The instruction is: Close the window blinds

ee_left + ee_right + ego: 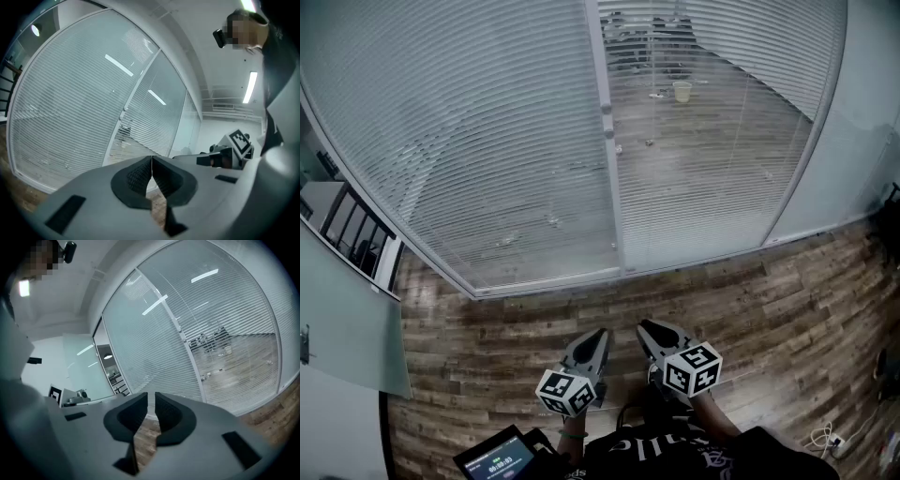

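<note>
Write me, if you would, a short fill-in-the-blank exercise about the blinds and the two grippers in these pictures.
1. The left gripper has its jaws ____, with nothing between them.
2. The right gripper has its jaws slightly ____, holding nothing.
3. In the head view, the room behind shows more clearly through the blinds on the ____ side.
4. The floor in front of the grippers is laid in planks of ____.

Missing words: shut; apart; right; wood

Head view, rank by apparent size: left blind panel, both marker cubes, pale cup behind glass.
1. left blind panel
2. right marker cube, left marker cube: about alike
3. pale cup, also farthest away
</note>
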### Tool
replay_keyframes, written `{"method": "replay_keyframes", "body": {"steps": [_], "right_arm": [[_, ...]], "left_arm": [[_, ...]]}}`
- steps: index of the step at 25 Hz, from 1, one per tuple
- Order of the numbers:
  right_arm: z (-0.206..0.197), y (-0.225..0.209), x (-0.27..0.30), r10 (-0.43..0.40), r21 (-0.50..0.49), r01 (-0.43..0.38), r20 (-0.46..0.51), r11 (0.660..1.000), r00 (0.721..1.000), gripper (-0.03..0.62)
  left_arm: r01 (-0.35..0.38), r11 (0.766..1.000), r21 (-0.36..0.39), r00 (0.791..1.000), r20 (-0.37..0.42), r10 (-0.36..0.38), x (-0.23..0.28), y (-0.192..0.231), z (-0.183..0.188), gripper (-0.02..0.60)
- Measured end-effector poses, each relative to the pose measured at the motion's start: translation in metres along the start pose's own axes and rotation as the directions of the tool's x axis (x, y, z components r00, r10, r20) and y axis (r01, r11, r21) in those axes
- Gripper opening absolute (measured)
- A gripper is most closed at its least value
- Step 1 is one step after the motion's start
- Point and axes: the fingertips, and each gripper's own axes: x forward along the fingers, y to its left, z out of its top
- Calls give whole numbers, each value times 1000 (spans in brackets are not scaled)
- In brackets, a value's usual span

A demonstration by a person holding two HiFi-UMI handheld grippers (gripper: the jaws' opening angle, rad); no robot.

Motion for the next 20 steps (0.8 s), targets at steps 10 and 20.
{"method": "replay_keyframes", "body": {"steps": [10, 20], "right_arm": [[102, -113, 59, 101, -98, -101, 0, 990, 995, 28], [105, -168, 107, 143, -5, -144, -46, 990, 989, 25]], "left_arm": [[-65, 997, 31, 994, 87, 62, 146, 18, 56, 5], [-112, 987, 119, 993, 55, 106, 207, 61, 74, 6]]}}
